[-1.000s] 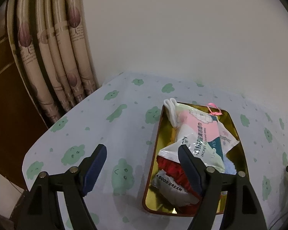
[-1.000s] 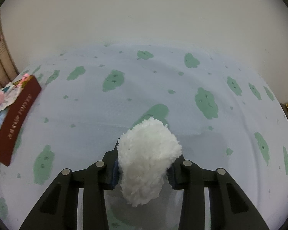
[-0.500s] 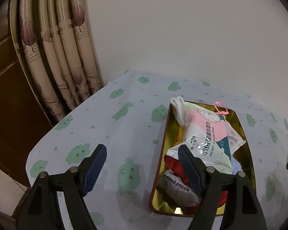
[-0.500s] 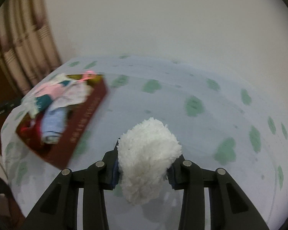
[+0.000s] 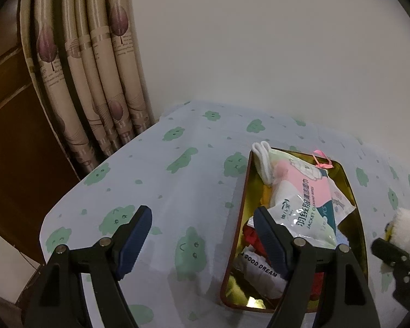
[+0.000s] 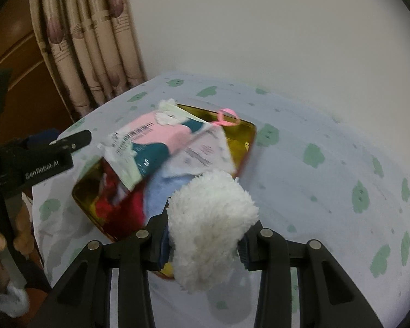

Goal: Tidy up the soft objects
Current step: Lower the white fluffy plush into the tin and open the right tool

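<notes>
right gripper is clamped on the white fluffy toy, already at the tin's near right corner, so the drop spot is just ahead and left, on the blue cloth. left gripper hangs wide open and empty, over the counter at the tin's left edge

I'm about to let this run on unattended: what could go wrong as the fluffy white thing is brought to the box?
1. The gold box is already piled high; the wipes pack lies tilted on top, so the fluffy white toy may roll off or knock it out.
2. The right claw pinches only the toy's lower part; it could slip.
3. The open left claw hangs by the box's near end and could be bumped.
</notes>
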Tool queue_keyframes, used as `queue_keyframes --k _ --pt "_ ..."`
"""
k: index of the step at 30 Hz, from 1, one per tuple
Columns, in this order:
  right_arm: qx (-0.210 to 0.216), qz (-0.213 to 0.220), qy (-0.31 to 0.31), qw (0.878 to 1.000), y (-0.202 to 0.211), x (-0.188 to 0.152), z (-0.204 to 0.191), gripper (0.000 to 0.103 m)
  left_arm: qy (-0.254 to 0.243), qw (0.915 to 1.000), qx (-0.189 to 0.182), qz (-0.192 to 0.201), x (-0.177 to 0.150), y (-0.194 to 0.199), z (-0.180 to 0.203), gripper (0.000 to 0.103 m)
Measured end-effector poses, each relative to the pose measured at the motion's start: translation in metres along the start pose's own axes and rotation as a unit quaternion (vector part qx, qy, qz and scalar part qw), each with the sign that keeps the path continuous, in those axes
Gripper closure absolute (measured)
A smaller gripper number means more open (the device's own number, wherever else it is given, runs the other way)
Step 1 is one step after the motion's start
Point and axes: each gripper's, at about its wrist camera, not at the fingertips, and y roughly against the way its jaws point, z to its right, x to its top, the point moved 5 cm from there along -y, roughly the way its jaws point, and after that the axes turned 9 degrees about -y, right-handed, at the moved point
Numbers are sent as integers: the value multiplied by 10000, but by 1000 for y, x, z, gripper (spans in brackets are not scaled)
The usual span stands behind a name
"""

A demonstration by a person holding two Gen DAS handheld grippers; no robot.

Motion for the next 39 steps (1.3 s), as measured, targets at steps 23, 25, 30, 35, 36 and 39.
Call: queue_keyframes --k 23,25,30,35,36,39 --pt "-135 -273 117 9995 -80 26 -28 67 19 10000 47 -12 1 -4 -2 24" --pt "-156 -264 106 9995 -84 29 -29 67 9 10000 65 -8 1 -4 -1 24" --pt "-177 -250 98 9995 -87 31 -31 63 -6 10000 55 3 1 -4 -1 24" --pt "-208 -184 35 9996 -86 33 -27 49 -24 10000 46 27 2 -4 0 24" --pt "-217 -168 22 9996 -85 33 -27 42 -27 10000 30 26 2 -4 1 24" --pt "-228 -134 26 9996 -83 31 -28 37 -39 10000 26 30 2 -3 1 24"
